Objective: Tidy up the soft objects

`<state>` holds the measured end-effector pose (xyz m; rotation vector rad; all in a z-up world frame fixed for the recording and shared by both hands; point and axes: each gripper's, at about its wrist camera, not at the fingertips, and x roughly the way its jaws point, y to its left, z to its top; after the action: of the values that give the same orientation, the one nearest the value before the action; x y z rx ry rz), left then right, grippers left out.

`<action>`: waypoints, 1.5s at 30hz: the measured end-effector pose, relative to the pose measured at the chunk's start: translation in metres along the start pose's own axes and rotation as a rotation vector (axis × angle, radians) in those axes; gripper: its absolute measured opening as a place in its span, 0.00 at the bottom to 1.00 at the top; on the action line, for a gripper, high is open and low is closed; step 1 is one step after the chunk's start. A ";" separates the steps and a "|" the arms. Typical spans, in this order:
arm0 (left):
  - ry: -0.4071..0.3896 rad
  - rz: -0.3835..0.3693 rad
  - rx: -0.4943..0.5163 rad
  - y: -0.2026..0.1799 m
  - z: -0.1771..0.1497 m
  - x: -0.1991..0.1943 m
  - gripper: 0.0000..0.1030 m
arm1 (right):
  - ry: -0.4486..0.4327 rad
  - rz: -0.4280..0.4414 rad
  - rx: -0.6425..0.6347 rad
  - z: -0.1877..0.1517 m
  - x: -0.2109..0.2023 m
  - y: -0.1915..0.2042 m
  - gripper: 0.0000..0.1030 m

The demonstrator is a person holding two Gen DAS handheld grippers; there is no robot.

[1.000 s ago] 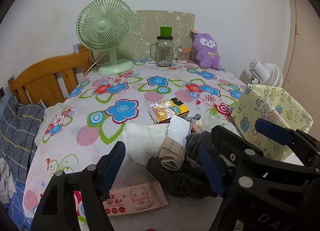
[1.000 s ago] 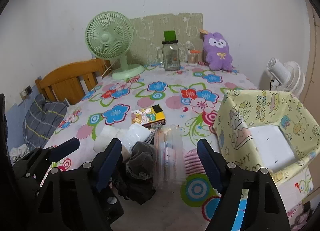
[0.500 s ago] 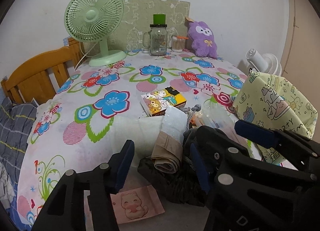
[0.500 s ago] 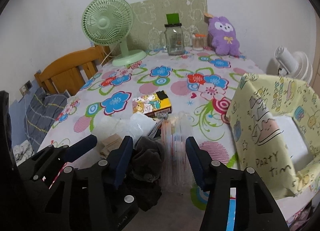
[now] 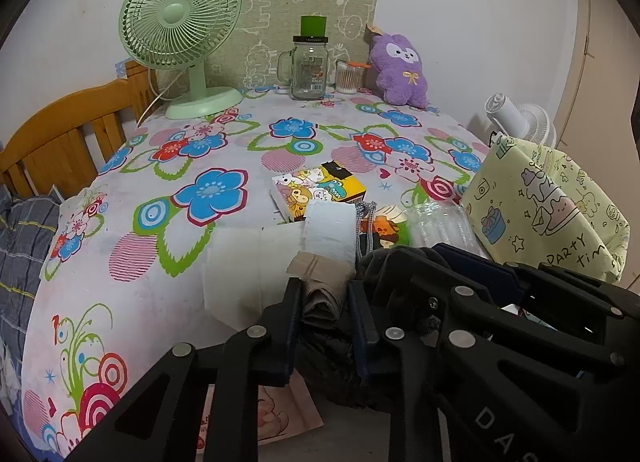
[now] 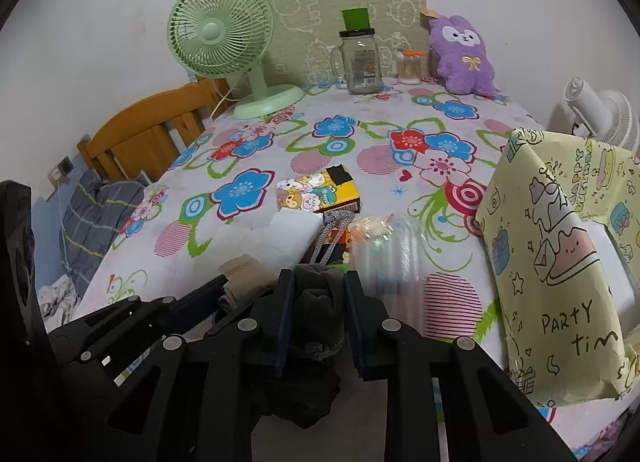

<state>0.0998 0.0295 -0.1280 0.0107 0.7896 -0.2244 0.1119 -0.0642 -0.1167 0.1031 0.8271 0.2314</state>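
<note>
The table (image 5: 168, 286) is round and big, with a smooth cloth full of bright flowers. At its right edge stands the yellow party bag (image 6: 560, 262), a crinkly paper bag with its top open. Only a white bottom shows inside it, so I think the tidying has hardly begun.

The soft things lie in a heap at the near edge. The right gripper (image 6: 316, 312) has just been closing, and its jaws now squeeze the dark grey sock (image 6: 318, 302), which looks thick and fuzzy. The left gripper (image 5: 324, 310) has just been closing too, and it pinches the beige sock (image 5: 320, 294), thin and rolled up. A flat white cloth (image 5: 248, 258) is left, untouched.
</note>
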 end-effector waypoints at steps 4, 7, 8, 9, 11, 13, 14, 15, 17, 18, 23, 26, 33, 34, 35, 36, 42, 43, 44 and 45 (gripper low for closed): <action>-0.006 -0.001 0.003 -0.001 0.001 -0.003 0.17 | -0.003 0.005 0.002 0.001 -0.002 -0.001 0.24; -0.014 -0.001 0.004 -0.002 0.003 -0.006 0.16 | -0.013 0.006 0.001 0.002 -0.005 -0.001 0.23; -0.015 0.000 0.004 -0.002 0.004 -0.006 0.16 | -0.016 0.006 0.000 0.003 -0.006 -0.001 0.22; -0.018 0.001 0.004 -0.003 0.004 -0.007 0.16 | -0.019 0.006 0.000 0.004 -0.008 -0.001 0.22; -0.025 0.002 0.006 -0.004 0.006 -0.010 0.16 | -0.025 0.007 -0.001 0.005 -0.011 -0.001 0.22; -0.034 0.004 0.006 -0.005 0.008 -0.014 0.16 | -0.035 0.010 -0.002 0.007 -0.015 -0.001 0.22; -0.039 0.005 0.007 -0.006 0.009 -0.016 0.15 | -0.040 0.011 -0.003 0.008 -0.017 -0.001 0.22; -0.045 0.006 0.008 -0.007 0.010 -0.018 0.15 | -0.045 0.013 -0.003 0.010 -0.019 0.000 0.22; -0.056 0.006 0.008 -0.008 0.012 -0.022 0.15 | -0.056 0.014 -0.005 0.012 -0.023 0.000 0.22; -0.060 0.006 0.008 -0.009 0.013 -0.023 0.15 | -0.061 0.014 -0.005 0.013 -0.025 0.000 0.22; -0.079 0.006 0.008 -0.013 0.018 -0.031 0.15 | -0.085 0.011 -0.010 0.017 -0.035 0.000 0.22; -0.090 0.011 0.011 -0.016 0.021 -0.036 0.15 | -0.098 0.012 -0.013 0.020 -0.041 -0.001 0.22; -0.121 0.013 0.017 -0.021 0.030 -0.048 0.12 | -0.132 0.013 -0.019 0.026 -0.056 -0.002 0.22; -0.124 0.013 0.019 -0.022 0.030 -0.049 0.11 | -0.136 0.013 -0.019 0.027 -0.058 -0.002 0.22; -0.127 0.014 0.022 -0.023 0.031 -0.050 0.11 | -0.139 0.013 -0.019 0.028 -0.060 -0.003 0.22; -0.130 0.015 0.024 -0.024 0.032 -0.052 0.11 | -0.142 0.015 -0.019 0.028 -0.062 -0.003 0.22; -0.145 0.017 0.028 -0.028 0.035 -0.055 0.05 | -0.158 0.020 -0.014 0.032 -0.068 -0.007 0.22; -0.144 0.017 0.029 -0.027 0.035 -0.055 0.05 | -0.158 0.022 -0.014 0.032 -0.068 -0.007 0.22; -0.143 0.018 0.028 -0.027 0.034 -0.054 0.05 | -0.157 0.022 -0.013 0.031 -0.067 -0.007 0.22; -0.141 0.017 0.027 -0.027 0.034 -0.053 0.04 | -0.156 0.022 -0.012 0.031 -0.067 -0.008 0.22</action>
<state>0.0817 0.0102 -0.0645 0.0271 0.6455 -0.2177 0.0927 -0.0879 -0.0493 0.1173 0.6697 0.2461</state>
